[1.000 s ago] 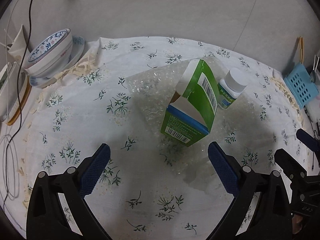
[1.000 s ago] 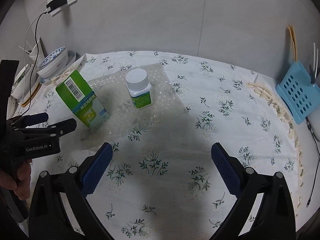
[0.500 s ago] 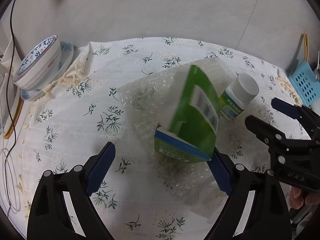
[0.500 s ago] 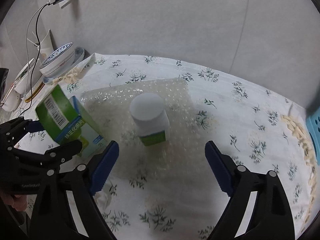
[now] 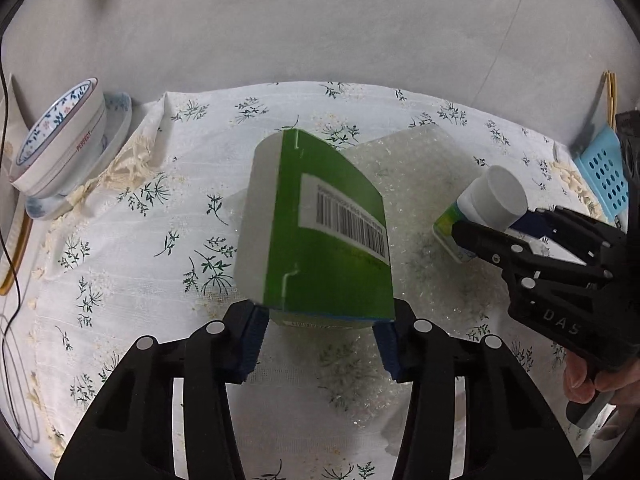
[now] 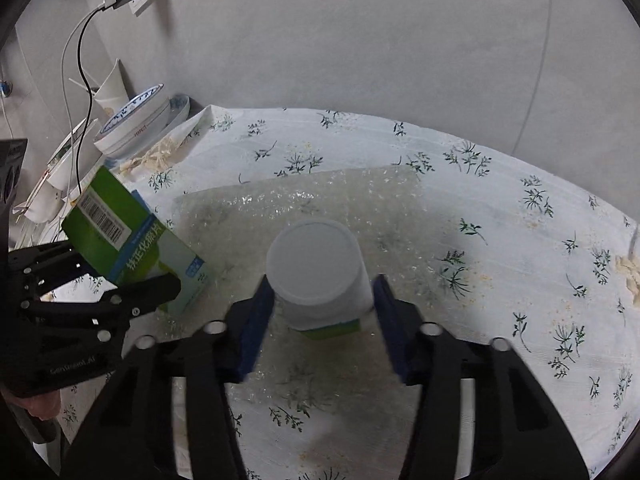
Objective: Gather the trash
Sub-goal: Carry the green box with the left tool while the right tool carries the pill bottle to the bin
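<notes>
Tablecloth (image 6: 500, 240), white with small green sprigs, covers the table in front of you, and a clear sheet of bubble wrap (image 6: 320, 196) lies flat near its middle. Your left gripper (image 5: 320, 344) is closing its blue pads on the lower end of a green medicine box (image 5: 320, 232), which leans tilted with its barcode face up; the pads sit against both sides of the box. Your right gripper (image 6: 324, 320) is closing around a white-capped pill bottle (image 6: 316, 264) standing on the bubble wrap; the bottle is between the pads, which look to be touching or nearly touching its sides. The two grippers work close together, the box just left of the bottle. At the left edge of the table sit stacked blue-patterned bowls (image 5: 60, 148) and a charger cable (image 6: 78, 92) hanging from a wall socket. At the right edge, a blue perforated basket (image 5: 604, 172) stands by the wall. The cloth to the right of the bottle is open, and the grey wall runs close behind the table's far edge.
</notes>
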Motion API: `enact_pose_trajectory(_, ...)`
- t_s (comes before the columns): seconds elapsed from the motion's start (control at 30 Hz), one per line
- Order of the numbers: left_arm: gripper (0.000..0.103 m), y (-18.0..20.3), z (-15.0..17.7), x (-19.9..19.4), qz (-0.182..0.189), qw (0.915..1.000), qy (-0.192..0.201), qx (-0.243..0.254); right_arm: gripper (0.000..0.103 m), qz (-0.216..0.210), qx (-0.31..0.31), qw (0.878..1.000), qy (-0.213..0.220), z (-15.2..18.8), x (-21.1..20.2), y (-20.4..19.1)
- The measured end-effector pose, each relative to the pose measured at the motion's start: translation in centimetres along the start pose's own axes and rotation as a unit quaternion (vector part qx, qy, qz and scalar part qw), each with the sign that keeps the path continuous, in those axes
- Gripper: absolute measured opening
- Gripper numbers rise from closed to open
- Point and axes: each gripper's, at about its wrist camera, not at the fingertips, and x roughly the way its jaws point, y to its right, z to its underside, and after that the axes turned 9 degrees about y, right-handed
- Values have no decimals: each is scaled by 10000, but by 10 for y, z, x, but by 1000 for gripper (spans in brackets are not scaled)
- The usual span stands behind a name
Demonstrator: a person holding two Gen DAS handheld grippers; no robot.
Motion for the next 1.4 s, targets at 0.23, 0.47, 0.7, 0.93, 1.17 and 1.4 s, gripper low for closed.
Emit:
enact_pose_trajectory(0.23,46,-4,-5,-5,-48,10000,80,-7,43,169,251,9994,136,2,-15,3)
enact_pose_trajectory(0.47,46,-7,-3,-9,-180,9998,17,-42,43,472,389,9980,126,8,-34,6)
enact_pose_trajectory(0.7,46,-8,0,-17,-216,9997,-51,-104,43,692,450,9965,97,19,-51,1)
enact_pose_trajectory(0.93,46,-6,4,-30,-187,9997,-1,-148,43,742,582,9953,207,24,-74,-6)
enact_pose_trajectory(1.17,46,0,8,-47,-166,9998,28,-132,43,864,549,9943,302,24,-95,-11)
enact_pose_trajectory(1.4,46,5,12,-68,-150,9998,60,-115,43,1003,555,9929,328,30,-119,-15)
